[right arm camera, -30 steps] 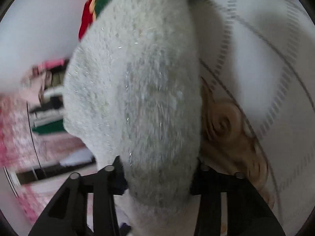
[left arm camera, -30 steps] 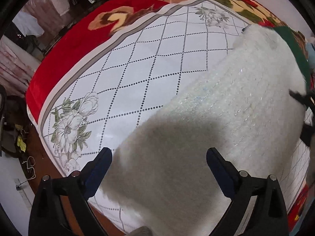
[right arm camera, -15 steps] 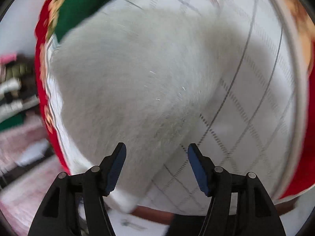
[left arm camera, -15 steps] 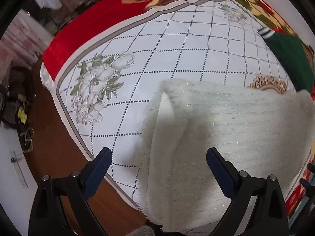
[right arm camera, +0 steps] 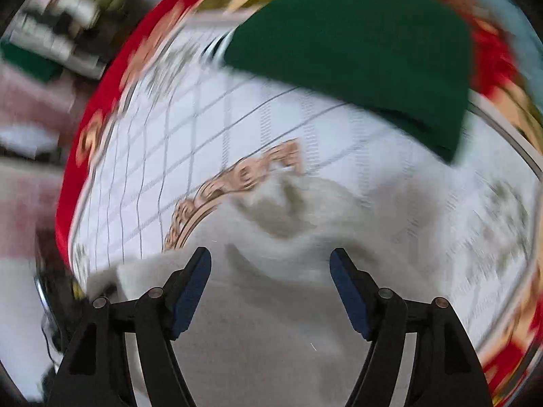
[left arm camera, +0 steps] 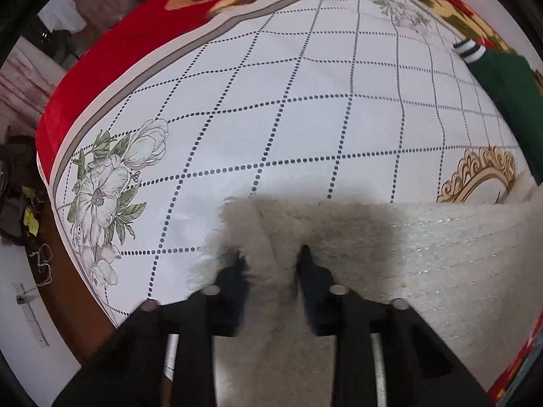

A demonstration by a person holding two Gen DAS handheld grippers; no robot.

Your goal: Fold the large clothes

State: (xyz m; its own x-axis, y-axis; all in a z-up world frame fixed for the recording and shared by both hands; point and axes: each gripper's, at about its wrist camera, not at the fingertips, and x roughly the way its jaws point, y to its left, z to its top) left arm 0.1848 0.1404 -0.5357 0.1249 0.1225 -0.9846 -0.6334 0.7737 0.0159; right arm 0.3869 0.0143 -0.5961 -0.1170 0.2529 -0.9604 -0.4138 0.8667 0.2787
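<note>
A fluffy white garment lies folded on a bed cover with a white diamond grid and red floral border. My left gripper is shut on the garment's left edge, its fingers sunk in the fluff. In the blurred right wrist view the same white garment lies under my right gripper, which is open and empty above it.
A dark green garment with a striped cuff lies at the bed's far right; it also shows in the right wrist view. The bed's left edge drops to a brown floor. Clutter stands beyond the bed.
My left gripper has closed on the white garment's edge; it was open before. My right gripper let go of the garment, opened, and swung over it.
</note>
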